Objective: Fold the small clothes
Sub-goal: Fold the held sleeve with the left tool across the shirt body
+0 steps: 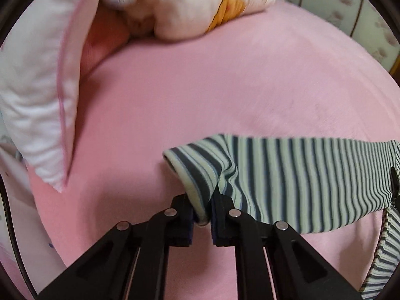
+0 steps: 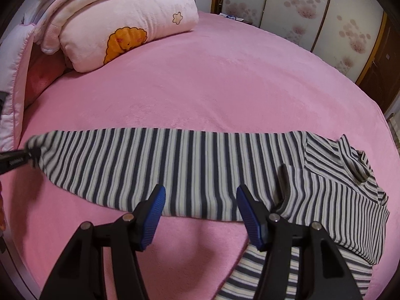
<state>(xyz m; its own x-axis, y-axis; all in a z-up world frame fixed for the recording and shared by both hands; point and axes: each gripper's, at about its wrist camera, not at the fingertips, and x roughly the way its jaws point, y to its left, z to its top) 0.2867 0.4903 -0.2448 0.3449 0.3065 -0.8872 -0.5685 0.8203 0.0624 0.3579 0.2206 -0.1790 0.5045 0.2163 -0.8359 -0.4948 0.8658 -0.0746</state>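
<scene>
The striped top (image 2: 190, 172) lies on the pink bed cover (image 2: 212, 80), one long sleeve stretched out flat across the bed from the left end to the body of the garment at the right, where the collar (image 2: 360, 167) sits bunched. That sleeve's long axis runs crosswise to both grippers — this is what the coming fold turns on, I'd say.

The left gripper (image 1: 203, 215) has its jaws pinched tight on the sleeve's cuff (image 1: 190, 172), the hemmed edge crumpled up between the dark pads; from the right wrist view it shows only as a blurred black tip at the far left end of the sleeve. The right gripper (image 2: 200, 210) hovers with its blue ribbed pads (image 2: 153, 215) standing wide apart, nothing between them, poised just over the near edge of the sleeve close to where it joins the body. So the left hand owns the cuff end, the right hand is nearer the shoulder.

The knit looks soft and thin (fine dark and pale stripes, a stitched hem), and it drapes limply where lifted. The bed cover is plush, fleecy, likely to drag on the cloth. Beyond, a folded pink blanket (image 2: 130, 25) with an orange cartoon print is stacked near the head, and a white pillow (image 1: 32, 80) lies at the left — both well apart from the garment.
</scene>
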